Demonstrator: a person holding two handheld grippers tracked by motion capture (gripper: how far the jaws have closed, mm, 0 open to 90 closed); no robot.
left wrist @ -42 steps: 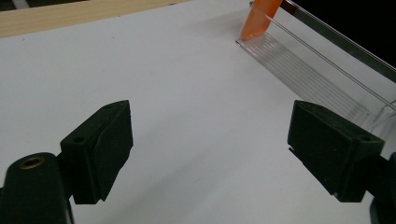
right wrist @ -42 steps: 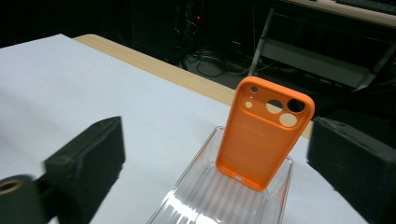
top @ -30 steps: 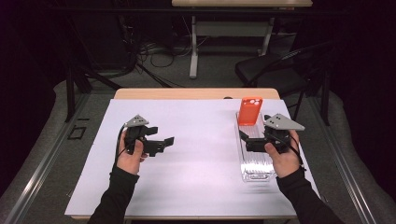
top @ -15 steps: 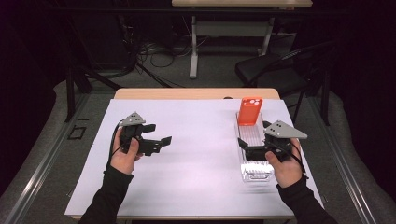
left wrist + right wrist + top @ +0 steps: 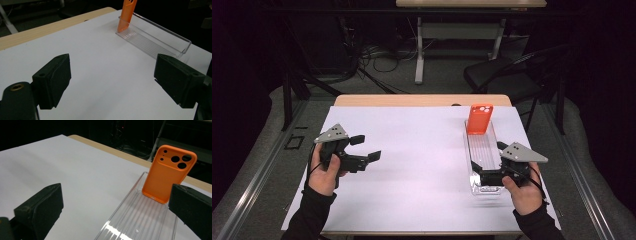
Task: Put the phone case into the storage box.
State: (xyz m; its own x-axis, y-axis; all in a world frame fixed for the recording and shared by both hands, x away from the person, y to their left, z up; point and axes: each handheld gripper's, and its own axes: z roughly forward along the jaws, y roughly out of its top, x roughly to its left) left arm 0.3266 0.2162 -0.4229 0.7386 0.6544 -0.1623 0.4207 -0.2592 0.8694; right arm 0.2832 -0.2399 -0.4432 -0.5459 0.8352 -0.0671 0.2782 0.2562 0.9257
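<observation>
An orange phone case [image 5: 479, 119] stands upright, leaning at the far end of a clear ribbed tray [image 5: 484, 150] on the right of the white table. My right gripper [image 5: 488, 159] hovers over the tray's near end, open, with nothing between its pads. In the right gripper view the phone case [image 5: 170, 172] shows its camera cutouts beyond the tray [image 5: 140, 220], between the wide-apart jaws of my right gripper [image 5: 117, 210]. My left gripper [image 5: 366, 148] is open and empty over bare white surface at the left. The left gripper view has my left gripper [image 5: 116, 82] aimed toward the tray [image 5: 152, 40] and phone case [image 5: 127, 15].
A white sheet [image 5: 422, 170] covers most of the table, with a wooden strip [image 5: 412, 100] bare along the far edge. Behind the table are a black chair [image 5: 507, 75], a desk's legs [image 5: 419, 50] and floor cables [image 5: 372, 55].
My left gripper has shifted to the left and risen slightly, jaws unchanged. My right gripper has drawn back along the tray toward the person. The phone case and tray have not moved.
</observation>
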